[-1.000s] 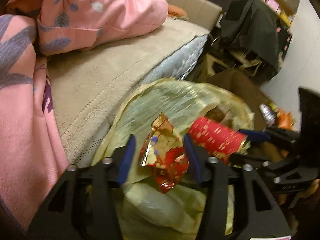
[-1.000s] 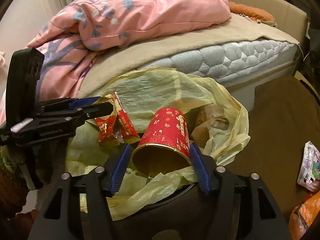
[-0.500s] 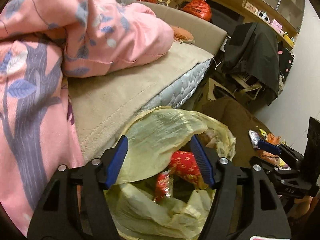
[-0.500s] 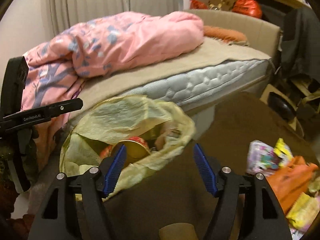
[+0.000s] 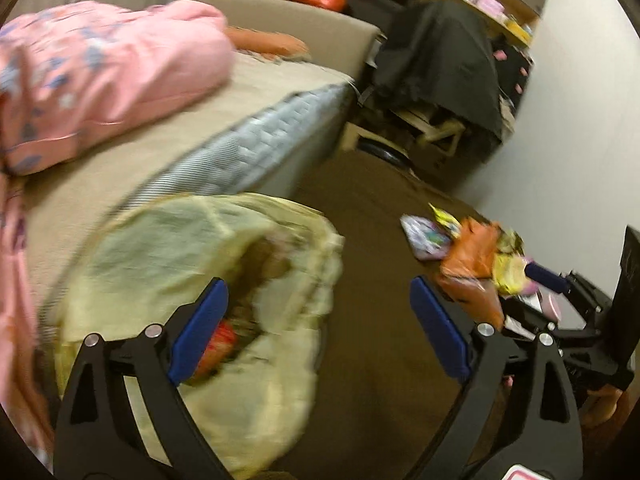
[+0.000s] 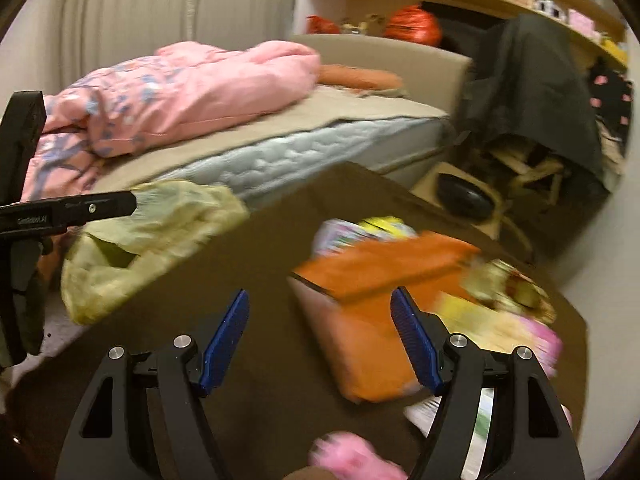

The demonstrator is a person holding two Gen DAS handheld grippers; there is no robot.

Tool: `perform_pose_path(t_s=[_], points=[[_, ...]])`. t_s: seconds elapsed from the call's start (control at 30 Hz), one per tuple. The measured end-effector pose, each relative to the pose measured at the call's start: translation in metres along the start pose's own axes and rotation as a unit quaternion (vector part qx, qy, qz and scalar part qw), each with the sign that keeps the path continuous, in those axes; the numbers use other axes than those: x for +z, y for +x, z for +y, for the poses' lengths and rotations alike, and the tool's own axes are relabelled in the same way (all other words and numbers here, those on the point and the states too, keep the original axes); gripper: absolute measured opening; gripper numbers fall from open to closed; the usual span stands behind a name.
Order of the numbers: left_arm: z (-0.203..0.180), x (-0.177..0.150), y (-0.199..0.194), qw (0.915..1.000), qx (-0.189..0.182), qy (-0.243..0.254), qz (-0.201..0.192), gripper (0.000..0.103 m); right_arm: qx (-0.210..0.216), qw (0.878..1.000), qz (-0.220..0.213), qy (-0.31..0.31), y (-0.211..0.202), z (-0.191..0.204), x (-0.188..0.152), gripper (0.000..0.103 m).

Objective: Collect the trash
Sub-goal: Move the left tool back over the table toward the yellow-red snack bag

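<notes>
A yellow trash bag [image 5: 192, 280] stands open beside the bed, with a red cup [image 5: 216, 342] inside; it also shows in the right wrist view [image 6: 160, 232]. A pile of trash lies on the brown surface [image 6: 260, 264]: an orange packet [image 6: 372, 304], a purple wrapper [image 5: 424, 236], yellow wrappers [image 6: 500, 284] and a pink item [image 6: 544, 340]. My left gripper [image 5: 318, 320] is open and empty, at the bag's right edge. My right gripper [image 6: 320, 332] is open and empty, just short of the orange packet.
The bed [image 6: 304, 140] with a pink duvet [image 6: 192, 88] lies behind the bag. A dark-draped chair [image 6: 532, 92] and wooden clutter stand at the back right. A white wall [image 5: 568, 140] bounds the right side. A pink object [image 6: 348, 456] lies near the bottom edge.
Both grippers let go of the red wrapper and red cup into the bag, opened, and swung right from the bag towards the trash pile.
</notes>
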State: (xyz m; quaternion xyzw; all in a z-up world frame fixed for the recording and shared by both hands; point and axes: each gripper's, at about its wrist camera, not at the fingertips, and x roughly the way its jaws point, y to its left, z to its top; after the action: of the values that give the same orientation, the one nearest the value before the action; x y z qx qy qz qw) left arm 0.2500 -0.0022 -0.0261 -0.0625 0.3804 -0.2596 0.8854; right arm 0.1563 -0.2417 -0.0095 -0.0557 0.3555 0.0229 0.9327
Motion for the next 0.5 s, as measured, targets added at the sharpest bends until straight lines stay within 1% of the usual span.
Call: perform_pose_path(t_s=[0.03,0.13,0.2,0.27,0.37,0.5], points=[[-0.011,-0.001,0.005,0.9999,-0.006,0.011,0.004,0.088,-0.001,1.0,-0.001,0.008,-0.005,-0.009,-0.004,0.069],[-0.043,-0.004,0.015,0.9985,-0.022,0.049,0.008,0.088,-0.022,0.999,-0.005,0.033,-0.02,-0.036,-0.018,0.069],[-0.064,-0.006,0.023,0.9966,-0.038,0.072,0.015,0.087,-0.056,0.997,-0.009,0.044,-0.031,-0.057,-0.029,0.069],[-0.078,-0.008,0.03,0.9953,-0.049,0.08,0.024,0.085,-0.071,0.996,-0.009,0.053,-0.037,-0.072,-0.036,0.069],[-0.1,-0.008,0.044,0.993,-0.066,0.09,0.038,0.082,-0.078,0.994,-0.005,0.077,-0.043,-0.099,-0.046,0.069],[-0.115,-0.009,0.054,0.9913,-0.072,0.102,0.043,0.08,-0.071,0.993,-0.005,0.092,-0.045,-0.121,-0.056,0.069]])
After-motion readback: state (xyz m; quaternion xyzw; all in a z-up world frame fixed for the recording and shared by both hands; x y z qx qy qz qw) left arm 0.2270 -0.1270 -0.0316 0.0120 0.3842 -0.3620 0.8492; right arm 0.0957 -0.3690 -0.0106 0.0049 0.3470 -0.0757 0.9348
